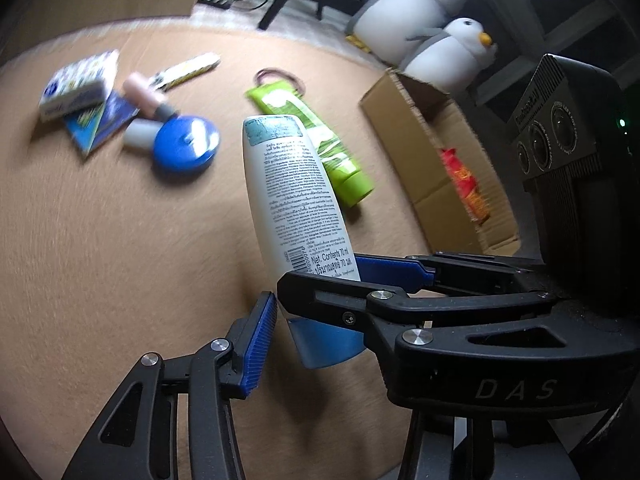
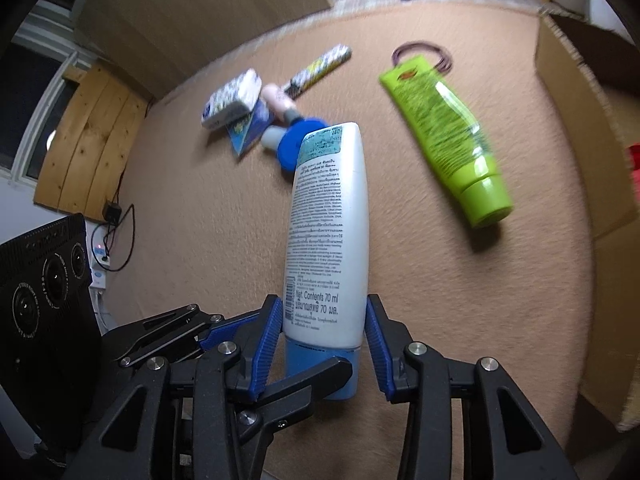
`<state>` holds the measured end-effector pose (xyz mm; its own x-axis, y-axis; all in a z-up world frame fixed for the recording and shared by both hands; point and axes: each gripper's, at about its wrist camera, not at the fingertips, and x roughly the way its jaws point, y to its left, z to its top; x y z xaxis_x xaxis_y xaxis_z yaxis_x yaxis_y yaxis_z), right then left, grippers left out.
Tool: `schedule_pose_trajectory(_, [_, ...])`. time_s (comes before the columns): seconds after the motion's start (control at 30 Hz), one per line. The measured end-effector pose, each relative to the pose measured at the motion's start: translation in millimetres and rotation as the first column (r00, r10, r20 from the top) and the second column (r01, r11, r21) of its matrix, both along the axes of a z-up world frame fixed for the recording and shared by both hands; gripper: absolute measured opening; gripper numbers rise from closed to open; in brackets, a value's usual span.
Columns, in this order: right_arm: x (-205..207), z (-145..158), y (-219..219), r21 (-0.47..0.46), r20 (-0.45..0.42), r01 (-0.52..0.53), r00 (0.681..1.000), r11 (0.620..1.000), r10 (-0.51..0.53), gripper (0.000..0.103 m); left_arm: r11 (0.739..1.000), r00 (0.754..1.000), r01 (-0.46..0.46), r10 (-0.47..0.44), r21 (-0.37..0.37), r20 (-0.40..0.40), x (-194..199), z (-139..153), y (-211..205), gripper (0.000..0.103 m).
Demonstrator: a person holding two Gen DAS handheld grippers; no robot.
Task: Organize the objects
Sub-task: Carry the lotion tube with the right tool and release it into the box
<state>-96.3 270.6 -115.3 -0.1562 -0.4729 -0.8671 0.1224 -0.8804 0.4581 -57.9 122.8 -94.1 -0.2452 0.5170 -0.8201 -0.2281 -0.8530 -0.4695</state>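
Observation:
A white tube with a blue cap (image 2: 328,232) is held above the tan carpet, cap end down. My right gripper (image 2: 322,332) is shut on its lower end, a blue pad on each side. In the left wrist view the tube (image 1: 292,196) stands between the crossing fingers. My left gripper (image 1: 316,312) is open: its left pad (image 1: 260,344) sits just off the cap and its other finger is hidden behind the right gripper's arm. A green tube (image 2: 444,128) lies on the carpet to the right.
An open cardboard box (image 1: 416,148) with a red packet (image 1: 464,184) stands at the right. A pile at the back left holds a blue round tin (image 1: 186,146), a patterned box (image 1: 76,88), a pink bottle (image 1: 144,92) and a pen (image 1: 188,68). Plush penguins (image 1: 412,8) sit behind.

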Motion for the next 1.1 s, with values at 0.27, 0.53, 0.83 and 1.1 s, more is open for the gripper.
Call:
schedule_pose_trajectory(0.27, [-1.1, 34.6, 45.3, 0.017, -0.079, 0.078, 0.994, 0.997, -0.076, 0.039, 0.998, 0.995, 0.067, -0.066, 0.01, -0.071, -16.8, 34.3, 59.1, 0.05])
schedule_pose_trajectory(0.53, [5.0, 48.9, 110.1, 0.035, -0.115, 0.18, 0.978, 0.983, -0.175, 0.039, 0.988, 0.984, 0.149, -0.144, 0.034, -0.108, -32.0, 43.9, 139.5, 0.05])
schedule_pose_trajectory(0.83, [5.7, 45.3, 177.2, 0.043, -0.115, 0.284, 0.954, 0.958, -0.277, 0.039, 0.974, 0.969, 0.222, -0.217, 0.034, -0.117, -49.3, 40.3, 219.1, 0.05])
schedule_pose_trajectory(1.1, [10.8, 45.6, 199.3, 0.066, -0.129, 0.314, 0.944, 0.947, -0.304, 0.044, 0.971, 0.962, 0.24, -0.24, -0.013, -0.13, -52.2, 38.4, 244.4, 0.055])
